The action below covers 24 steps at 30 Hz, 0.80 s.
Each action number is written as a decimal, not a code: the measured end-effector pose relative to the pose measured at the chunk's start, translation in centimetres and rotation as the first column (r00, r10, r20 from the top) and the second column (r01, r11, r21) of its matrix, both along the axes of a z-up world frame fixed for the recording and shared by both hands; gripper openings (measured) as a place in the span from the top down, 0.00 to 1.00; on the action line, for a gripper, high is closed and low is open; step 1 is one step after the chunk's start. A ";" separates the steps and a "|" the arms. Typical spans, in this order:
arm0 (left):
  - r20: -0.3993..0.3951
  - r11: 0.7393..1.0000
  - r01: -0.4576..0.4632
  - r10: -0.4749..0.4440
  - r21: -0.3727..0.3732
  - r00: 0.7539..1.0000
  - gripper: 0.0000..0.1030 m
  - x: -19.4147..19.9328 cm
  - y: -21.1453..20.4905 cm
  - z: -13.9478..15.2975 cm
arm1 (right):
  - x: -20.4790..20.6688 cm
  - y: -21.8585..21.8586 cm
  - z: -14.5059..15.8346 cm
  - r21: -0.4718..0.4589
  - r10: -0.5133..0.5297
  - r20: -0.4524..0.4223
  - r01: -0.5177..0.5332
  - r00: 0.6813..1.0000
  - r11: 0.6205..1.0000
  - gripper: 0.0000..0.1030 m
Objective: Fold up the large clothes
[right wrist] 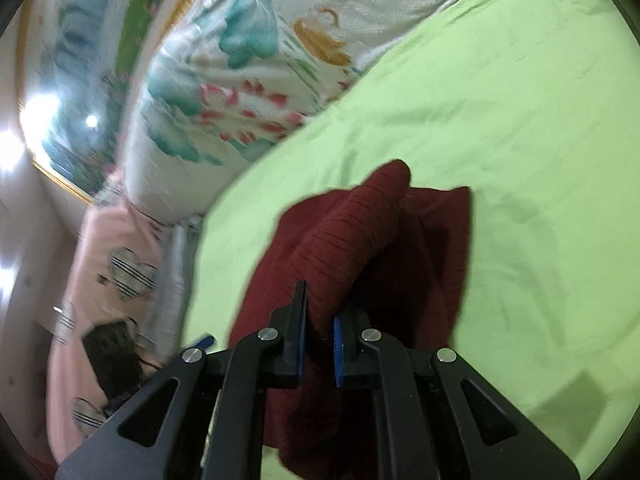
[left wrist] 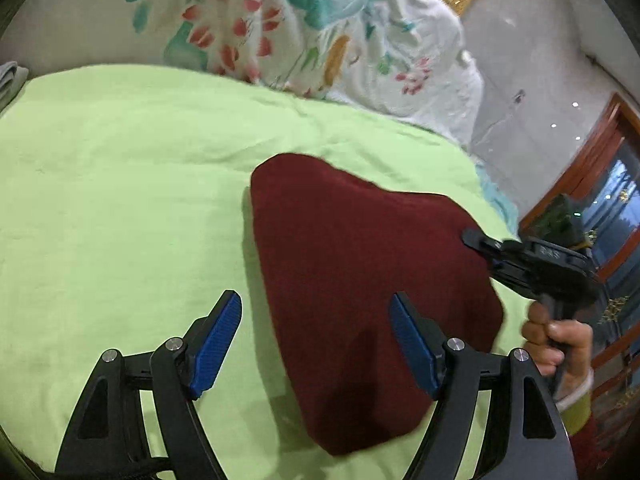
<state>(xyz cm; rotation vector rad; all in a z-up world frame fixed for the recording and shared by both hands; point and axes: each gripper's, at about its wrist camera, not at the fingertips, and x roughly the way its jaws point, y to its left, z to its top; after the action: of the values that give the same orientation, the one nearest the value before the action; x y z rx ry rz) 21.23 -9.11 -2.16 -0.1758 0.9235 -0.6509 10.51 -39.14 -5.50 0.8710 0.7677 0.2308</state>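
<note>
A dark red knitted garment (left wrist: 360, 264) lies folded on the light green bedsheet (left wrist: 120, 184). My left gripper (left wrist: 316, 340) is open and empty, held just above the garment's near left edge. My right gripper (left wrist: 476, 242) comes in from the right and is shut on the garment's right edge, lifting it a little. In the right wrist view the right gripper (right wrist: 320, 340) pinches a ribbed fold of the red garment (right wrist: 352, 236) between its blue pads (right wrist: 338, 354), with the rest of the cloth hanging below over the green sheet (right wrist: 500, 128).
A white quilt with a floral print (left wrist: 320, 32) is heaped at the far side of the bed. A pink pillow with heart patterns (right wrist: 112, 280) lies beside the bed's edge. A wooden cabinet (left wrist: 600, 184) stands at the right.
</note>
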 end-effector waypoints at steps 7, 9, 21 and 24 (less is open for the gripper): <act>-0.175 0.998 0.034 -0.044 -0.059 0.984 0.15 2.6 -1.7 -4.9 | 0.1 0.9 -3.4 -0.067 -0.022 -0.093 0.016 0.995 0.998 0.77; -0.193 0.997 0.049 -0.060 -0.064 0.979 0.12 2.8 -2.2 -5.4 | -0.7 0.4 -2.7 -0.069 -0.060 -0.067 0.055 0.996 0.996 0.56; -0.255 0.984 0.136 -0.162 -0.119 0.953 0.20 3.4 -5.5 -7.4 | 0.4 0.7 -5.2 -0.013 -0.030 -0.090 0.029 0.995 1.000 0.25; -0.192 0.985 0.163 -0.171 -0.057 0.966 0.30 2.7 -6.7 -6.5 | 1.3 1.7 -5.9 0.006 0.009 -0.121 -0.008 0.993 1.000 0.47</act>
<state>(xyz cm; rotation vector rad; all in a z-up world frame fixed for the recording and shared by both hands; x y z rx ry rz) 23.91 -15.80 -8.66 -0.2027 1.1238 -0.8199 11.82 -37.47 -11.36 0.8927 0.8841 0.1889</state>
